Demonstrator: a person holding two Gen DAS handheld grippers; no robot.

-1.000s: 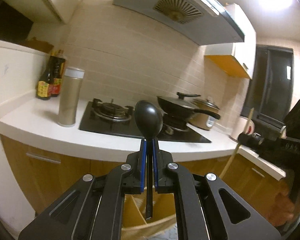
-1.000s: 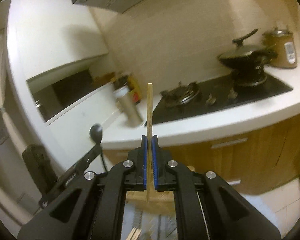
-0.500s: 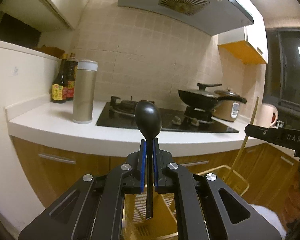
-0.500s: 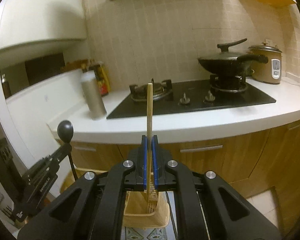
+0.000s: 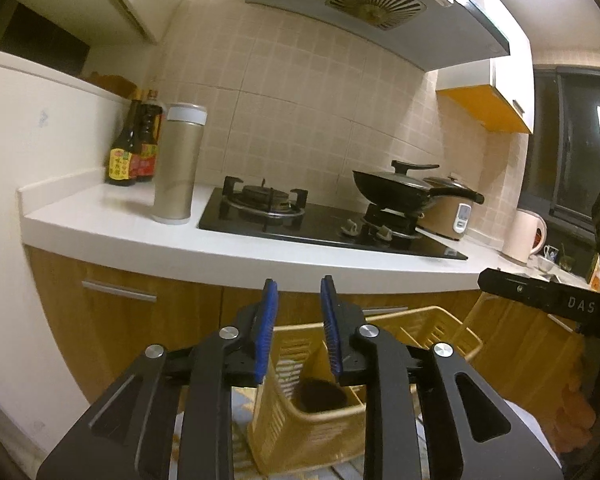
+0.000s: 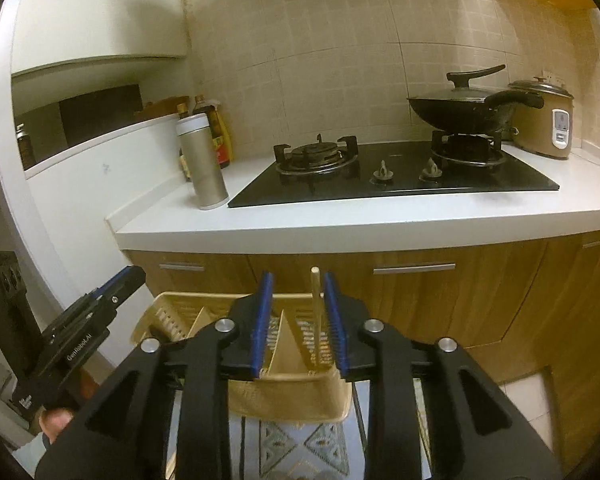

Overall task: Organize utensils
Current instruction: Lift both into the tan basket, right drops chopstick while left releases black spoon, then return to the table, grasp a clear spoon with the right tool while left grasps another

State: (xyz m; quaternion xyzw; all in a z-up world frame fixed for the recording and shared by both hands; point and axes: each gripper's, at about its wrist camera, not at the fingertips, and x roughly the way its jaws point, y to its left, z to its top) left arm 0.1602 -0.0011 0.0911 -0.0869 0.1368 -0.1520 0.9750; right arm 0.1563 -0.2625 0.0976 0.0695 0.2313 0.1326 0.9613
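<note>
My left gripper hovers over a yellow slotted basket with its jaws opening and nothing between the blue pads. A black spoon lies blurred, head up, in the basket's near compartment below them. My right gripper is above the same basket, jaws opening. A wooden chopstick stands upright between its pads, close to the right pad and free of the left one, its lower end down in a compartment. Each gripper shows in the other's view: the right gripper and the left gripper.
A white counter runs ahead above wooden cabinet doors. On it are a black gas hob, a lidded wok, a rice cooker, a steel flask, sauce bottles and a kettle. A patterned mat lies below.
Both grippers sank toward the basket and their jaws parted. The black spoon left the left jaws and fell into the basket. The chopstick slid down between the right jaws.
</note>
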